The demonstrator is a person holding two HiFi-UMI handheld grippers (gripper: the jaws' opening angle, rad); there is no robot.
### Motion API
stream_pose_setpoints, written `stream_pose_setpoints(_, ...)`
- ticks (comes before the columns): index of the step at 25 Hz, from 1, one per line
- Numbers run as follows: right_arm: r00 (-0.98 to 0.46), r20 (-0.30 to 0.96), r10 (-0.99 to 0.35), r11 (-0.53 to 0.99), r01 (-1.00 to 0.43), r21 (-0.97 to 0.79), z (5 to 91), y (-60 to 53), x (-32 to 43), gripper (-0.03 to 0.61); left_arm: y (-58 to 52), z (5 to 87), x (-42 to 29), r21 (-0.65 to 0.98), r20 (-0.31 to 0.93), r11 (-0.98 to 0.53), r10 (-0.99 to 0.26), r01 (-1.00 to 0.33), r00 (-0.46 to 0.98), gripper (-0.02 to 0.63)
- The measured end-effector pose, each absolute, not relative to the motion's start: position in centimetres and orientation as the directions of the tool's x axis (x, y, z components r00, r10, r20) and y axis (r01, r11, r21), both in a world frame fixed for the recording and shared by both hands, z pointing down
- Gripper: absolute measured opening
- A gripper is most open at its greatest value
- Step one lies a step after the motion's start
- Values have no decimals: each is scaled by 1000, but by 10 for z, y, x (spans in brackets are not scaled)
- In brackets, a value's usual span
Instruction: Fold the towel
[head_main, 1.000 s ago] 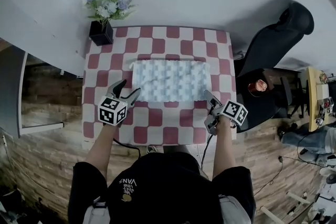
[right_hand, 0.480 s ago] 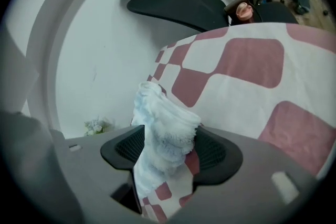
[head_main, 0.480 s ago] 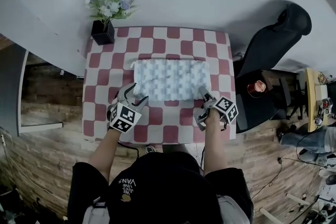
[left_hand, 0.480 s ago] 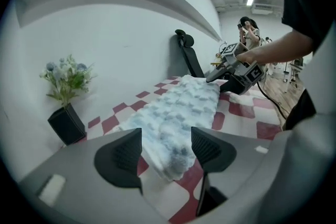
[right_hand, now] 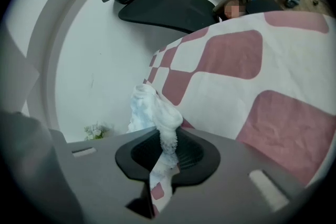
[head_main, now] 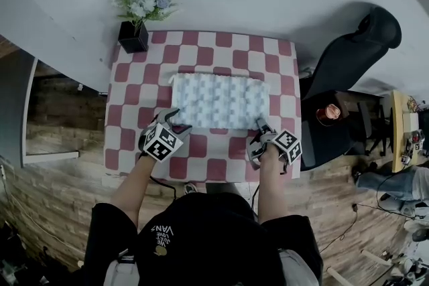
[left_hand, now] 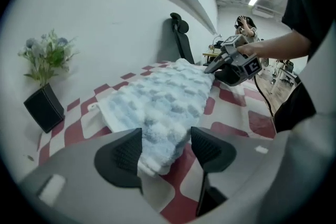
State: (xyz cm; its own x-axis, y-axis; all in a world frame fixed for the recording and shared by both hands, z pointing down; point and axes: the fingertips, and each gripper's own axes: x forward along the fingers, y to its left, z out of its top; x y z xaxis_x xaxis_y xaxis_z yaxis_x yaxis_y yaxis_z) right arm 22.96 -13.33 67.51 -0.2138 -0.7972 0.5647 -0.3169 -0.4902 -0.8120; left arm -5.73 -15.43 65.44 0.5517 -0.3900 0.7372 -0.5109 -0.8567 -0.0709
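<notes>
A pale blue-and-white towel (head_main: 218,100) lies flat on the red-and-white checked table (head_main: 201,161). My left gripper (head_main: 175,125) is at the towel's near left corner. In the left gripper view its jaws (left_hand: 165,149) stand open with that corner of the towel (left_hand: 163,105) lying between them, and the pads do not press on it. My right gripper (head_main: 260,128) is at the near right corner. Its jaws (right_hand: 167,152) have just been closing and now pinch the bunched corner of the towel (right_hand: 153,107).
A black pot of flowers (head_main: 134,35) stands at the table's far left corner. A black office chair (head_main: 352,53) is to the right of the table, with a small side table bearing a red cup (head_main: 330,110) beside it. The table's near edge runs just under both grippers.
Both grippers moved in and down to the towel's near corners. The right jaws went from open to shut on the right corner; the left jaws stayed open around the left corner.
</notes>
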Motion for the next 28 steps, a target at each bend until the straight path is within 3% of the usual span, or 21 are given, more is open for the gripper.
stream_pose_setpoints(5, -196, 491, -849, -400, -370, -839, 655, -136, 229, 46, -157, 660, -56, -32, 750, -845, -373, -533, 546, 272)
stream_pose_setpoints(9, -196, 424, -884, -263, -542, -798, 619, -143, 219, 43, -156, 645, -59, -39, 726, -835, -401, -548, 559, 272)
stream_pose_setpoints(13, -233, 401, -886, -81, -773, -629, 582, -156, 195, 41, -149, 624, -70, -54, 684, -810, -456, -584, 570, 272)
stream_pose_setpoints(17, -311, 396, -864, 178, -925, -337, 547, -175, 139, 41, -136, 613, -86, -64, 656, -778, -505, -625, 561, 272)
stream_pose_setpoints(23, -472, 473, -743, 528, -849, -18, 540, -186, 26, 40, -109, 614, -116, -45, 646, -709, -558, -704, 521, 272)
stream_pose_setpoints(28, -539, 586, -605, 715, -691, 102, 566, -176, -53, 40, -83, 619, -148, -26, 652, -640, -593, -768, 472, 272)
